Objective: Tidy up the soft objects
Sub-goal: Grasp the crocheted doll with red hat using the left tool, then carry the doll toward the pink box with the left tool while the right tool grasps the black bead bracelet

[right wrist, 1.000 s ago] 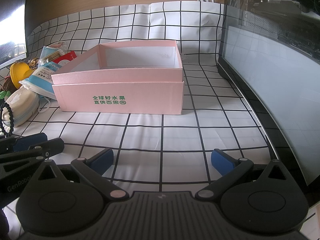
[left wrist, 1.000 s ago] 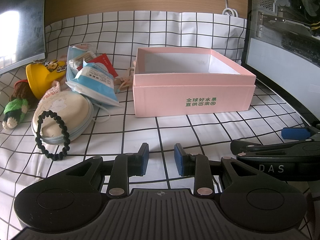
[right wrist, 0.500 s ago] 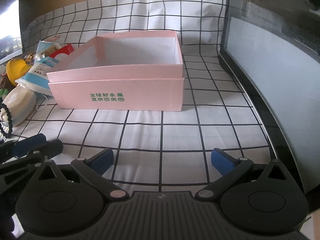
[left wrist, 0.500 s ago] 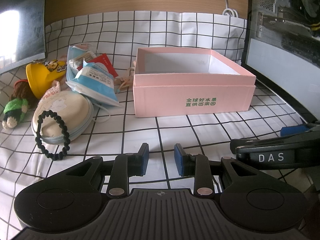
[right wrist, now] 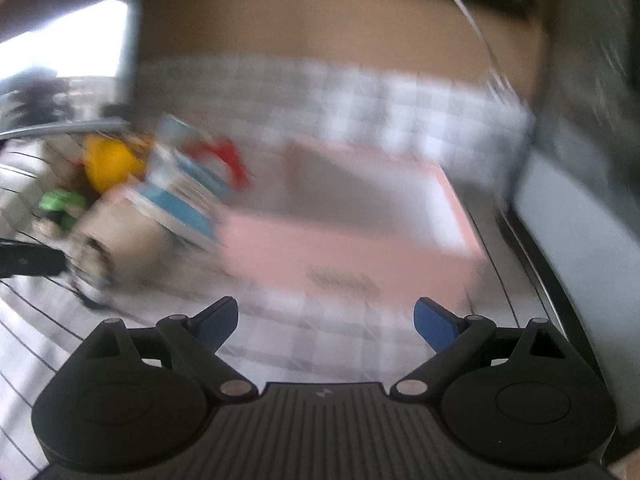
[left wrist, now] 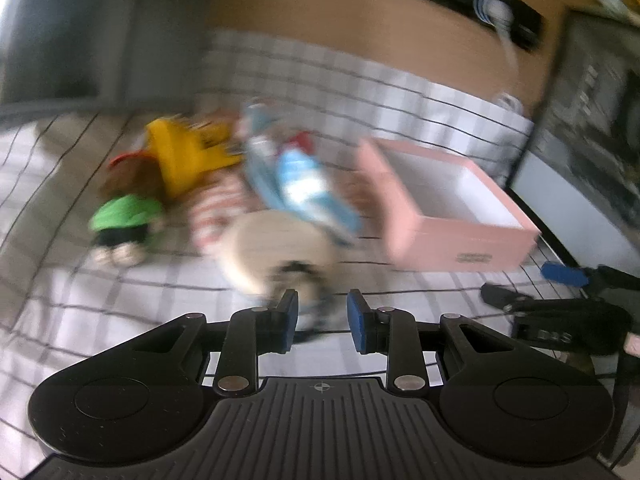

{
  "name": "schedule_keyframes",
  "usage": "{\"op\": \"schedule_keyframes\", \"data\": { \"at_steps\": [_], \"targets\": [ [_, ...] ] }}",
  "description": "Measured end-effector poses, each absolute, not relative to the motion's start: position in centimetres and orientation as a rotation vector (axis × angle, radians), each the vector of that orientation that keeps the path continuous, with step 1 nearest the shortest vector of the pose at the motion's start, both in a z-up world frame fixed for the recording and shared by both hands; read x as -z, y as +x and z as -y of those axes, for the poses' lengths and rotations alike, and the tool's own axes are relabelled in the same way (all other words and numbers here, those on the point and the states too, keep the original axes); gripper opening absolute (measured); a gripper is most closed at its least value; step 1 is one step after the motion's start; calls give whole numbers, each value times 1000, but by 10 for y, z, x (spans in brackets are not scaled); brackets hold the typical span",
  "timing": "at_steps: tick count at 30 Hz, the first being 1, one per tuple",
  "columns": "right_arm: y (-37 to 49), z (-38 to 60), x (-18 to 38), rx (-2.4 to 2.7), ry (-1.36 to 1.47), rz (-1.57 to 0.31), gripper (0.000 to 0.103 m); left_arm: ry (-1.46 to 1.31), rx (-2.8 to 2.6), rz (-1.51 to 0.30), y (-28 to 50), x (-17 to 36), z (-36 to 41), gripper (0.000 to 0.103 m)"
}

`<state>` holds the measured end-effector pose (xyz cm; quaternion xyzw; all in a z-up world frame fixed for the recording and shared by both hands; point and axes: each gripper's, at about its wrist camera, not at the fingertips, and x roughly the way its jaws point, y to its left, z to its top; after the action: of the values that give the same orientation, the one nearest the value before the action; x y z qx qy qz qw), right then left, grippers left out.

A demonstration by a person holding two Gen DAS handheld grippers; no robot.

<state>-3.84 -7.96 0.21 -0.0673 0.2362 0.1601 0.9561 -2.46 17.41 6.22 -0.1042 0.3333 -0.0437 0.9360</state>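
Both views are motion-blurred. A pink open box (left wrist: 452, 216) stands empty on the checked cloth; it also shows in the right wrist view (right wrist: 360, 236). Left of it lies a pile: a cream round pouch (left wrist: 276, 252) with a black bead bracelet (left wrist: 300, 276), a blue packet (left wrist: 300, 184), a yellow soft toy (left wrist: 184, 156) and a green-shirted doll (left wrist: 124, 220). My left gripper (left wrist: 322, 320) hangs just short of the pouch, jaws a small gap apart and empty. My right gripper (right wrist: 324, 320) is wide open and empty in front of the box.
A striped red-and-white cloth item (left wrist: 216, 212) lies beside the pouch. A dark monitor (left wrist: 588, 184) stands along the right edge and another screen (left wrist: 60, 40) at far left. A wooden wall backs the table. The right gripper shows in the left wrist view (left wrist: 560, 280).
Both grippers have swung left and forward fast, blurring the views. The left gripper now faces the pouch and pile instead of the box. Jaw openings look unchanged.
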Motion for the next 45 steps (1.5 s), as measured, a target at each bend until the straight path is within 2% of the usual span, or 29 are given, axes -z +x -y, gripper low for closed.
{"op": "schedule_keyframes", "data": {
  "at_steps": [8, 11, 14, 15, 17, 18, 19, 20, 21, 22, 25, 26, 28, 29, 31, 37, 42, 43, 44, 45],
  "targets": [
    [-57, 2, -42, -541, -109, -563, 93, -428, -90, -721, 33, -78, -312, 30],
    [-66, -7, -44, -499, -141, -578, 93, -485, -68, -767, 70, -78, -339, 30],
    [-79, 2, -46, -460, -157, -579, 93, -389, -62, -822, 100, -67, -339, 30],
    [-83, 5, -45, -431, -178, -577, 93, -357, -72, -851, 106, -61, -336, 33],
    [-92, 15, -44, -387, -194, -589, 93, -316, -74, -842, 111, -51, -331, 46],
    [-95, 18, -42, -375, -196, -605, 93, -303, -71, -844, 113, -48, -330, 49],
    [-97, 20, -40, -372, -199, -618, 93, -304, -58, -854, 116, -44, -329, 58],
    [-98, 21, -38, -374, -201, -623, 93, -307, -49, -866, 118, -40, -328, 70],
    [-100, 22, -36, -377, -203, -624, 93, -310, -43, -885, 120, -36, -328, 77],
    [-100, 23, -35, -379, -206, -623, 93, -318, -44, -920, 124, -28, -327, 79],
    [-100, 19, -34, -404, -230, -603, 93, -287, -70, -899, 126, -26, -322, 76],
    [-100, 16, -36, -422, -237, -591, 93, -301, -76, -888, 125, -25, -323, 67],
    [-97, 13, -38, -474, -247, -571, 93, -335, -69, -854, 122, -26, -324, 58],
    [-96, 10, -37, -497, -250, -566, 93, -342, -76, -840, 118, -27, -324, 50],
    [-88, 4, -34, -543, -261, -561, 93, -334, -98, -810, 102, -34, -321, 43],
    [-51, -23, -14, -635, -181, -585, 88, -323, -104, -771, 22, -59, -300, 42],
    [-26, -52, 11, -670, -159, -657, 70, -377, -104, -779, -46, -71, -278, 42],
    [-23, -56, 14, -673, -166, -667, 64, -383, -110, -780, -59, -72, -275, 42],
    [-21, -59, 17, -678, -169, -674, 55, -387, -113, -780, -67, -75, -272, 42],
    [-21, -60, 17, -677, -171, -676, 51, -387, -112, -778, -76, -78, -270, 42]
  ]
}}
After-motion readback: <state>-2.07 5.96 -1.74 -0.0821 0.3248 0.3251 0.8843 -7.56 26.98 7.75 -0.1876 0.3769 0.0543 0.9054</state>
